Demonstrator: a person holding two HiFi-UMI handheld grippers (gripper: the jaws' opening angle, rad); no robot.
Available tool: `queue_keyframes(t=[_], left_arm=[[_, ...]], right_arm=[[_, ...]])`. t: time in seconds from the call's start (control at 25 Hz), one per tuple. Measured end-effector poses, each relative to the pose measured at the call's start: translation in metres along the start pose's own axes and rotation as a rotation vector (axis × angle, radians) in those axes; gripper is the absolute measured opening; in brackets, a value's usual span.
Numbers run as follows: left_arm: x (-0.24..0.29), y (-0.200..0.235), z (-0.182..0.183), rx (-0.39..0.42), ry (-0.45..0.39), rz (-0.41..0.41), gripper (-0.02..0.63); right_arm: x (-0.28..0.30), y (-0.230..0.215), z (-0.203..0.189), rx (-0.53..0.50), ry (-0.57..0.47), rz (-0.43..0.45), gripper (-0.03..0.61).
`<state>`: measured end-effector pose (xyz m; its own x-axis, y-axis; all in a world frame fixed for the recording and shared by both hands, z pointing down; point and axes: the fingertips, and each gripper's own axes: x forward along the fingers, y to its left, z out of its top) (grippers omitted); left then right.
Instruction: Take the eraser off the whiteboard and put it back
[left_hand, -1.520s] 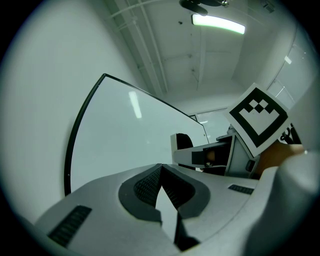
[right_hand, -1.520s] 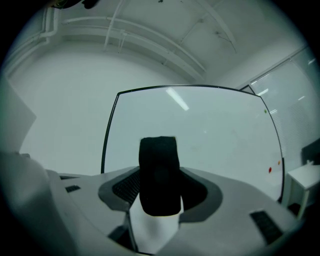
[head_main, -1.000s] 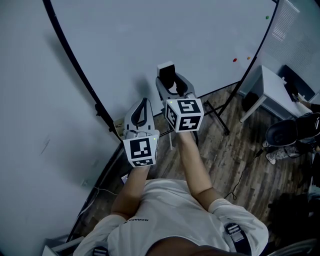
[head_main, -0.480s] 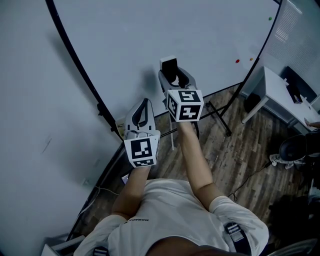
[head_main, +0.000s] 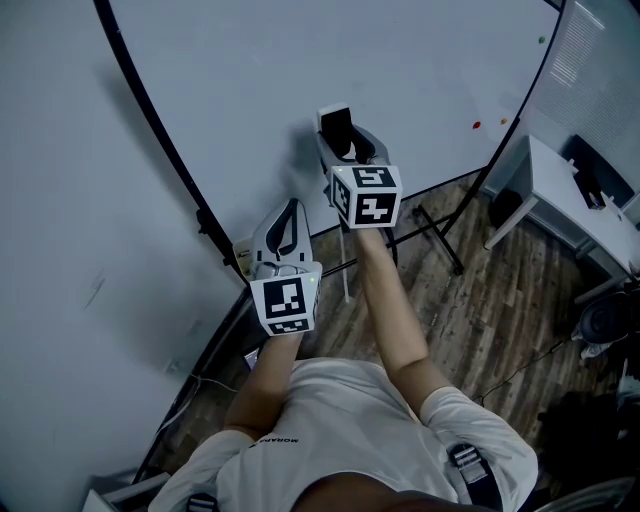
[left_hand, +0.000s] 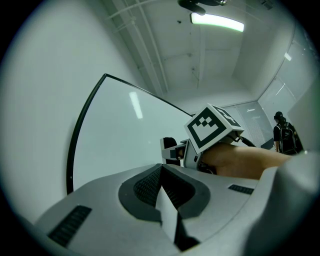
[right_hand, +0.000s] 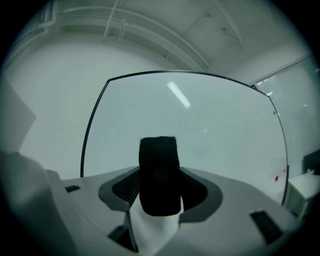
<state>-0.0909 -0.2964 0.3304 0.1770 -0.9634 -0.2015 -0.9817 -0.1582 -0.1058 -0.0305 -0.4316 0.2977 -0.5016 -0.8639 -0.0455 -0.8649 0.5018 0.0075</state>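
Your right gripper (head_main: 347, 150) pinches the eraser (right_hand: 158, 170) level before the whiteboard (head_main: 400, 70), ready for putting back; it probably isn't touching yet. Your left gripper (head_main: 283, 228) waits pressed together, empty.

My head camera looks steeply down over both arms at the whiteboard (head_main: 300, 70) ahead of the claws. Each gripper camera sits close behind its own jaws: the left gripper (left_hand: 161, 169) one faces the board with the right gripper (left_hand: 171, 149) just ahead to its right; the right one faces it squarely, so all three share the board
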Motion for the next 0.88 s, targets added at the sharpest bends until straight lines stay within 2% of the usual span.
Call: queue_keyframes(t=[0.88], left_arm=[[0.007, 0.012, -0.001, -0.002, -0.003, 0.017, 0.003]], right_arm=[[0.051, -0.011, -0.01, 0.048, 0.04, -0.011, 0.236]])
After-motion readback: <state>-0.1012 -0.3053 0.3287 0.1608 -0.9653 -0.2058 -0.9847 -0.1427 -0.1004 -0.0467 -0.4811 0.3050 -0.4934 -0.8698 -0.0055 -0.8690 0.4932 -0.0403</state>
